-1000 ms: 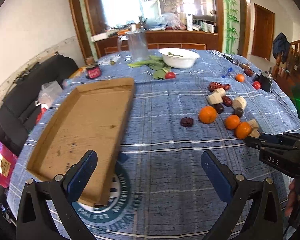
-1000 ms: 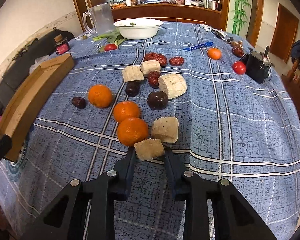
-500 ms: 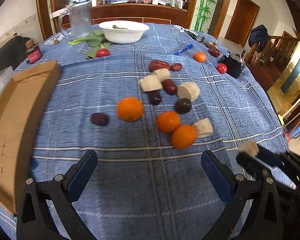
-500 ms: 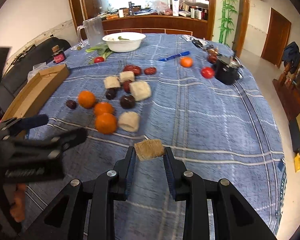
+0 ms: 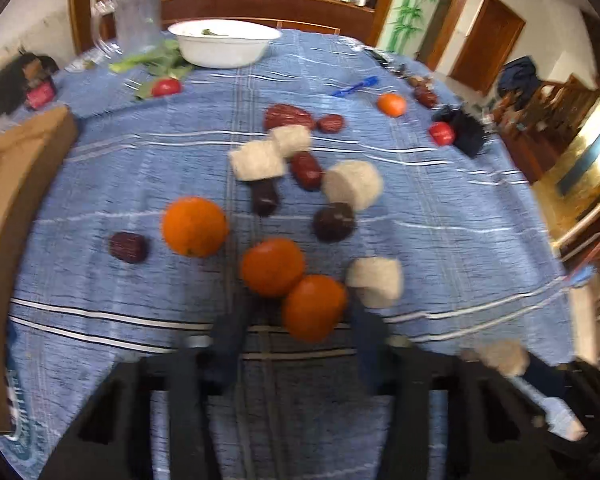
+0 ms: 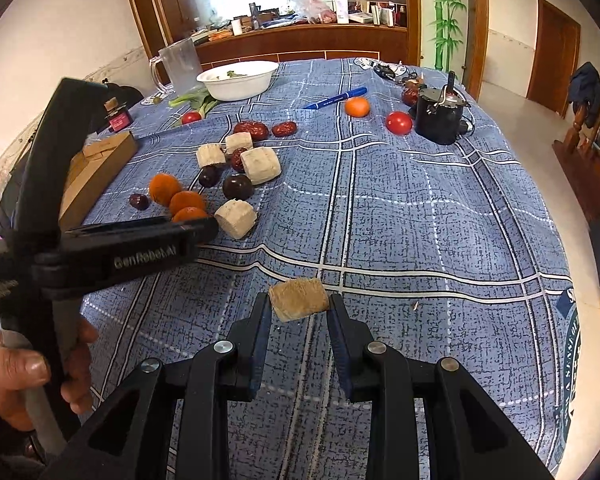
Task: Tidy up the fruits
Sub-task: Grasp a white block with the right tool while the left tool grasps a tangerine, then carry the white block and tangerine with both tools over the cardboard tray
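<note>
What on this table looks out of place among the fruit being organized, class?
A blue pen lies on the cloth among the fruit, and a dark metal pot stands beside a tomato. Green leaves lie loose on the cloth next to the white bowl, not in it. Nothing looks spilled or damaged.

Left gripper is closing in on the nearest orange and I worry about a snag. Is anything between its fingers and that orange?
Nothing visible. The left gripper is closing around the nearest orange, which touches a second orange; a pale chunk crowds one finger.
</note>
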Demonstrator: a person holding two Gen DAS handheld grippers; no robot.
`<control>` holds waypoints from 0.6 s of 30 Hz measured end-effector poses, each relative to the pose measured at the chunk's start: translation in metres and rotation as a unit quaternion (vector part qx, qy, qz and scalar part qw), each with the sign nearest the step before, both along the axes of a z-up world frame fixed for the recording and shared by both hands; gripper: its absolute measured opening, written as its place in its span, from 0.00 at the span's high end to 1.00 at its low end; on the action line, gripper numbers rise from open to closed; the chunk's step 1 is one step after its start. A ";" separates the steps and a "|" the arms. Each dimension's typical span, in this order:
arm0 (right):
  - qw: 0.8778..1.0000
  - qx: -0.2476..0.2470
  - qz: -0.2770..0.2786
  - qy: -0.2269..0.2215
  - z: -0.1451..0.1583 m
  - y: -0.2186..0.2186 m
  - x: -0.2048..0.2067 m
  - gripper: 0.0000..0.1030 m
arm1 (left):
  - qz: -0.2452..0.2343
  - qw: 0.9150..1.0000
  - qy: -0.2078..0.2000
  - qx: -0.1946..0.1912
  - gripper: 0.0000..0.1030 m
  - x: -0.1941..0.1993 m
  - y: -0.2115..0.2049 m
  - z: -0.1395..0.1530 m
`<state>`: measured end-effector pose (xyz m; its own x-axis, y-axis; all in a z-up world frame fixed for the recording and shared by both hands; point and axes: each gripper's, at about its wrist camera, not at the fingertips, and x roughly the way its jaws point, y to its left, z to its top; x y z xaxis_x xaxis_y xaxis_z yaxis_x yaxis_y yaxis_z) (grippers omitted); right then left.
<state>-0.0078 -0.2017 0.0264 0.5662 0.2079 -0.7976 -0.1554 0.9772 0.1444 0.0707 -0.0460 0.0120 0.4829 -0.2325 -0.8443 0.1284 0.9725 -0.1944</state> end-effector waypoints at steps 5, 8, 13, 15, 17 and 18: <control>1.000 0.002 0.007 -0.007 0.002 -0.001 -0.004 0.70 | 0.006 1.000 0.010 -0.013 0.73 -0.009 0.010 0.003; 1.000 0.006 0.010 -0.011 0.005 -0.001 -0.005 0.70 | 0.012 1.000 0.011 -0.016 0.73 -0.019 0.020 0.006; 1.000 0.014 0.021 -0.017 0.008 0.005 -0.006 0.70 | 0.024 1.000 0.000 -0.007 0.73 -0.041 0.040 0.017; 0.999 0.012 0.028 -0.020 0.009 0.011 -0.005 0.70 | 0.024 1.000 -0.004 -0.006 0.73 -0.049 0.048 0.021; 0.999 0.004 0.031 -0.022 0.011 0.019 -0.006 0.70 | 0.024 1.000 -0.012 -0.009 0.73 -0.056 0.057 0.026; 0.999 0.002 0.033 -0.023 0.012 0.024 -0.006 0.70 | 0.024 1.000 -0.016 -0.011 0.73 -0.057 0.060 0.027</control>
